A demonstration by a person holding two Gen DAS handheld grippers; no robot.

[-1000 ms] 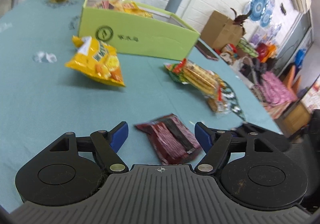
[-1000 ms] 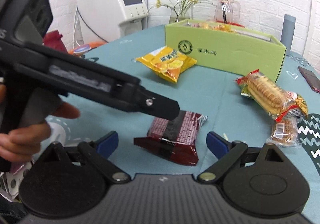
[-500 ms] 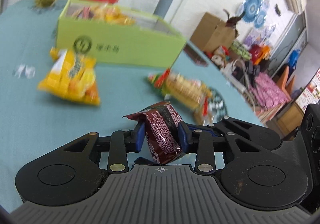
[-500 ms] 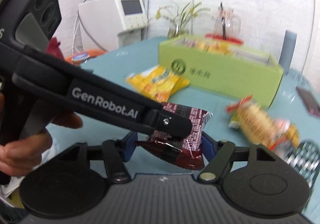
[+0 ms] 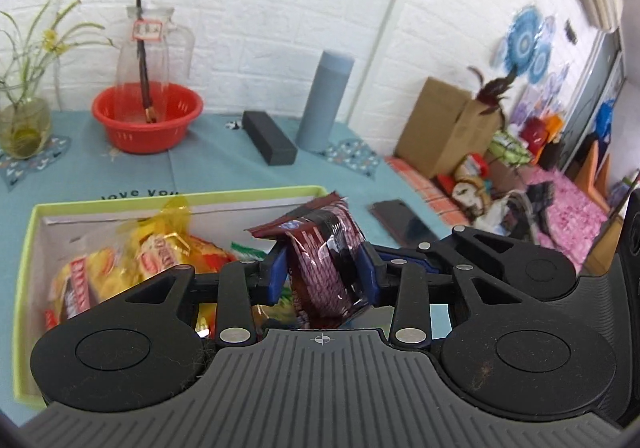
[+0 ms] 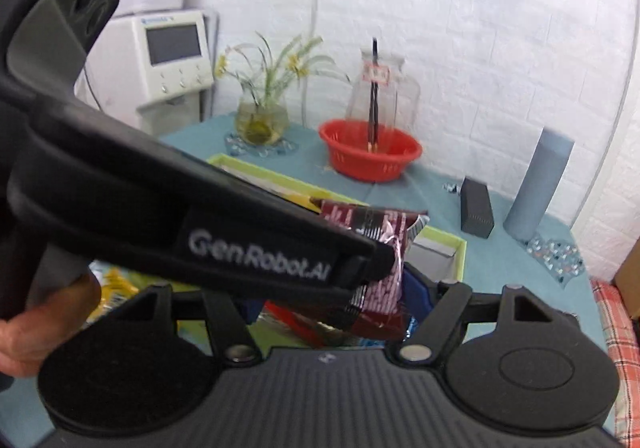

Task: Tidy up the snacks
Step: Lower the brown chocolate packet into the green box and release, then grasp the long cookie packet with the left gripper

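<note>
Dark red, glossy foil marks the snack packet [image 5: 326, 268], which is clamped between the blue fingertip pads [image 5: 277, 275] of the left gripper [image 5: 322, 274], its sides bowed inward by the squeeze. Packet and gripper hang above the open lime-green box [image 5: 24, 268], over its right part; yellow-and-red snack bags [image 5: 132, 264] lie inside toward the left. Beyond the far wall of the box, on the teal tablecloth [image 5: 208, 163], stand a red basket [image 5: 147, 115] holding a clear glass jug [image 5: 154, 47], a black rectangular case [image 5: 269, 143] and a grey-blue cylinder [image 5: 325, 101]; a glass vase with green stems [image 5: 25, 119] sits at far left, and a dark flat phone-like object [image 5: 400, 221] lies to the right of the box. In the right wrist view, the body of the left gripper, lettered "GenRobot.AI", crosses the frame from upper left, and a bare hand [image 6: 44, 324] shows at lower left. The right gripper [image 6: 332, 300] sits near the same packet [image 6: 380, 248], its fingers set close either side of it; its left finger is largely hidden behind the other tool, so contact with the packet probably exists but cannot be confirmed. A white appliance with a screen [image 6: 172, 51] stands at far left.
</note>
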